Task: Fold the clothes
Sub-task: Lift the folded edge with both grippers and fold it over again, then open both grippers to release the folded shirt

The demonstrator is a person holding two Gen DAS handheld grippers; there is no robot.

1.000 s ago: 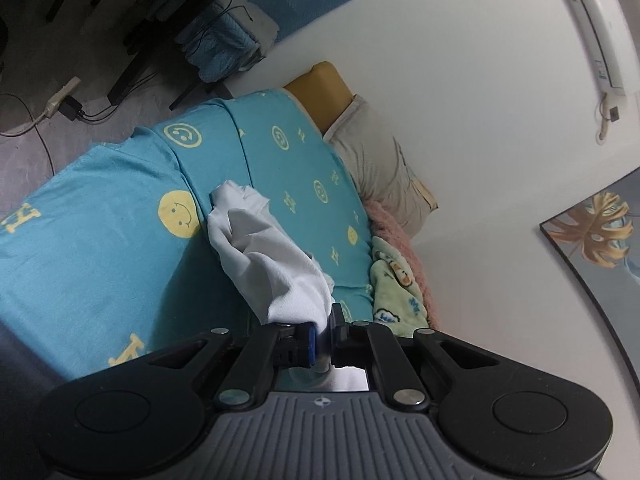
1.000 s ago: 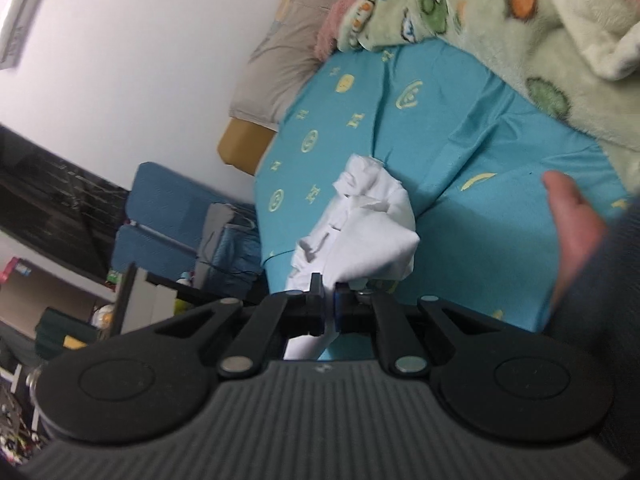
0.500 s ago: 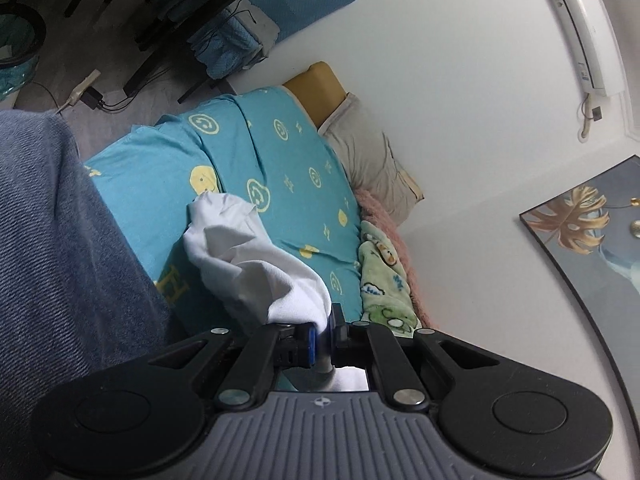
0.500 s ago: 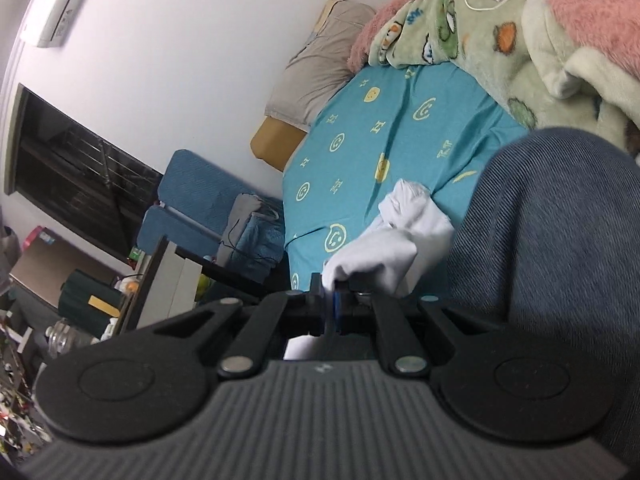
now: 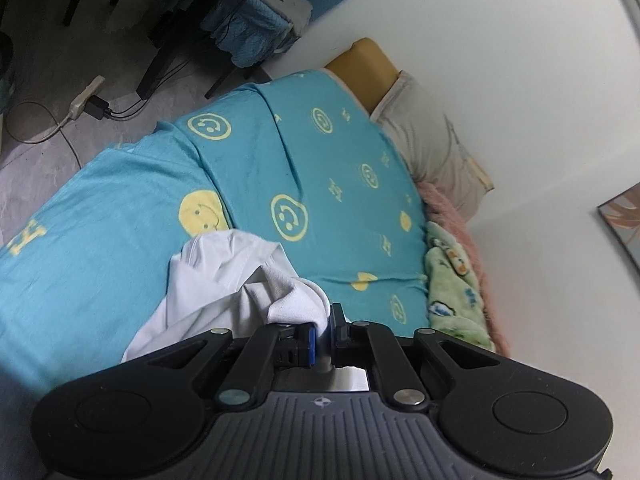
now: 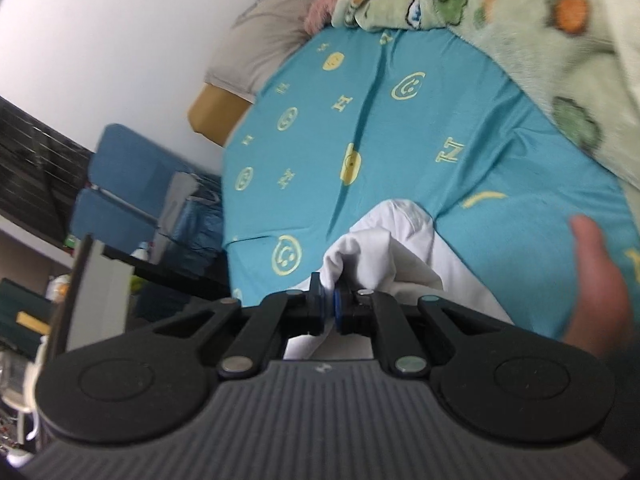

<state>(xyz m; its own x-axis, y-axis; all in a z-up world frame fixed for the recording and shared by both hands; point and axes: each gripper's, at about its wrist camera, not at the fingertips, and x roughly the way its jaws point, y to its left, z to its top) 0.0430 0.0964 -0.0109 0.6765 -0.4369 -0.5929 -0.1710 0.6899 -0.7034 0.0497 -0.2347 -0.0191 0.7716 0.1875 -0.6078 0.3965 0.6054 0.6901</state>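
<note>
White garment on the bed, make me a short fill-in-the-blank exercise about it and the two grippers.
1. The left gripper is shut on the ____ garment.
2. The bed sheet under it is teal, printed with yellow ____ faces.
3. The right gripper is ____ on the same garment.
4. The fleece blanket with cartoon prints is mainly ____.

Missing words: white; smiley; shut; green

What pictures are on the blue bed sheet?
Yellow smiley faces and letters on the turquoise bed sheet, clearest in the left wrist view.
</note>
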